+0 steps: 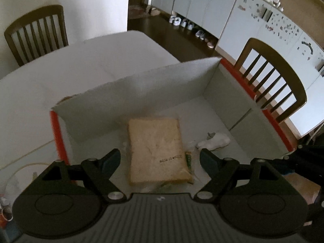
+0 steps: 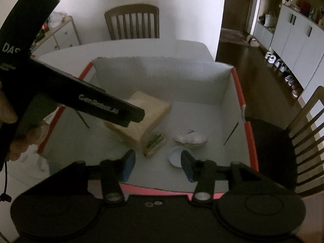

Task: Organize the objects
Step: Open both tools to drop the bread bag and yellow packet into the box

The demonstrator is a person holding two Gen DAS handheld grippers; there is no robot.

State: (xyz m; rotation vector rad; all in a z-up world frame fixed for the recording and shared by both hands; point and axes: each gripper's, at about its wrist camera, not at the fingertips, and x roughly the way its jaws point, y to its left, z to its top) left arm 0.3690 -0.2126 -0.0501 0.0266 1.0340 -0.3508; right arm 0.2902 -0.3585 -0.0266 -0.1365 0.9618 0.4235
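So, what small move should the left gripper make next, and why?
Probably lift the left gripper straight up out of the white cardboard box with red edges. It is open and empty, and the tan plastic-wrapped block already lies on the box floor between its fingers, apparently released.

Both views are dim and low in contrast, with soft, slightly blurred detail. Light falls brightest on the far white wall [image 2: 182, 10], while the dark floor [image 2: 243, 60] shows a faint sheen. The box interior [image 1: 141, 101] lies in grey shade. Fisheye distortion bends straight lines, and black vignetting fills the corners.
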